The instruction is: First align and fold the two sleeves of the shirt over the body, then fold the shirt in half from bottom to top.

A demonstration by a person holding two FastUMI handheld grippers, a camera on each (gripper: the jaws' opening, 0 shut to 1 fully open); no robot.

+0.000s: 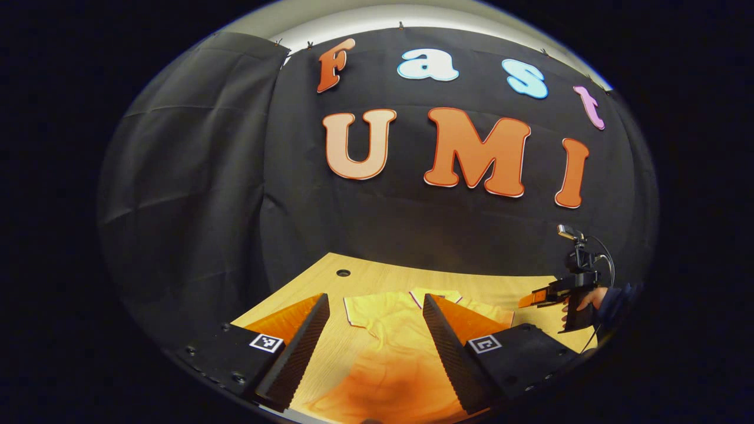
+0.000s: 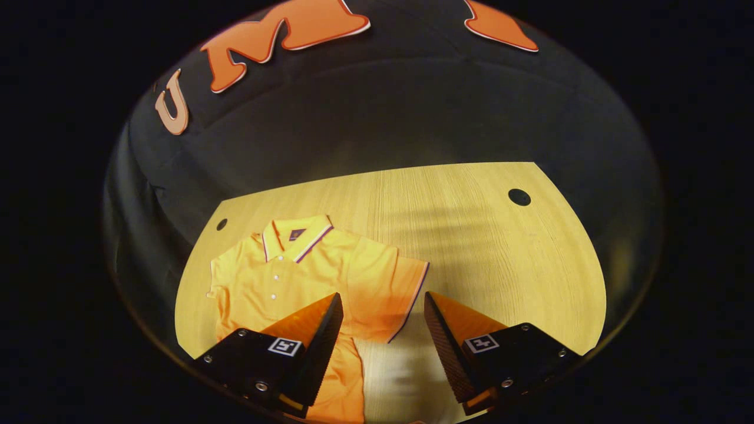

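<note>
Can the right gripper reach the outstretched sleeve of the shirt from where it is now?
Probably yes. The right gripper hovers open with the sleeve lying flat just ahead between its fingers, and nothing stands on the table between them.

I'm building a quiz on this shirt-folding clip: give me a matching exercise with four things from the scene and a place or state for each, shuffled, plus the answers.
Things:
1. polo shirt
2. shirt sleeve
3. right gripper
4. table hole

Places or states:
A. open, hovering above the sleeve hem
B. lying flat on the wooden table, collar toward the wall
C. spread out sideways, not yet folded
D. in bare wood near the far edge

Pairs: 1-B, 2-C, 3-A, 4-D
</note>
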